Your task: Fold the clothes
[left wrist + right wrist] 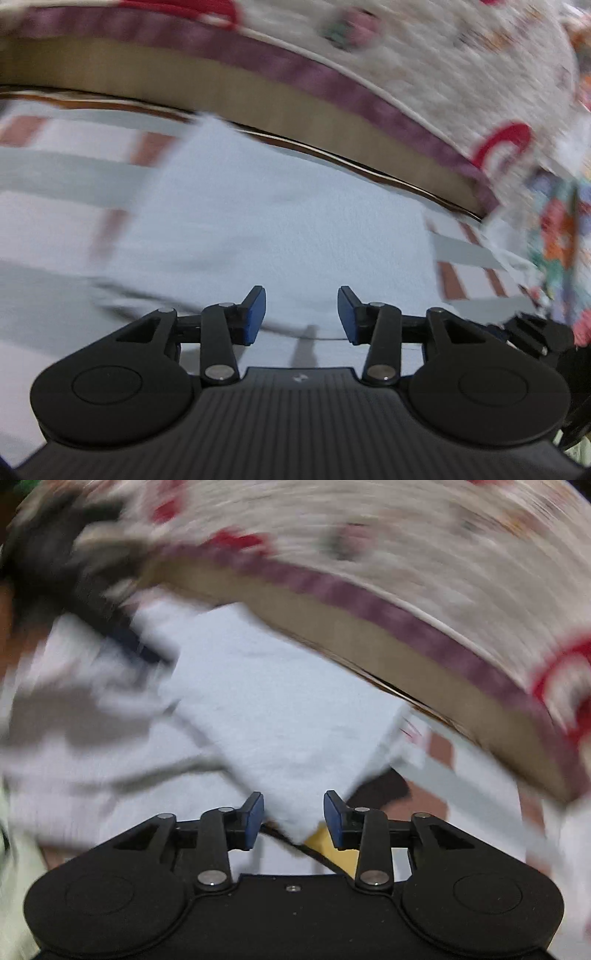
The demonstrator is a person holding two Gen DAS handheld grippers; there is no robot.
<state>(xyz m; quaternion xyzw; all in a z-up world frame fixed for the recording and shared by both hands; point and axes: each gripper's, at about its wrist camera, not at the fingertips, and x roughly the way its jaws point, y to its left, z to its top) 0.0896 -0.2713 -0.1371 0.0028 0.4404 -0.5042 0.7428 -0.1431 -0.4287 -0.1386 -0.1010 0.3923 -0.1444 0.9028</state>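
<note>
Over the pale cloth (280, 229), left tongs (301, 315) parted, empty, right tongs (293, 819) parted astride its corner.

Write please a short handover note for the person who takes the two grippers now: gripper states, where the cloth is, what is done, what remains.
Left gripper: open, empty, above the pale blue cloth.
Right gripper: open; a corner of the cloth lies between its fingers, not pinched.
The cloth lies on a striped sheet, beside a quilted bed edge.
Done: it looks at least partly folded; both views are blurred.
Left: check the fold, regrasp, finish folding.
</note>
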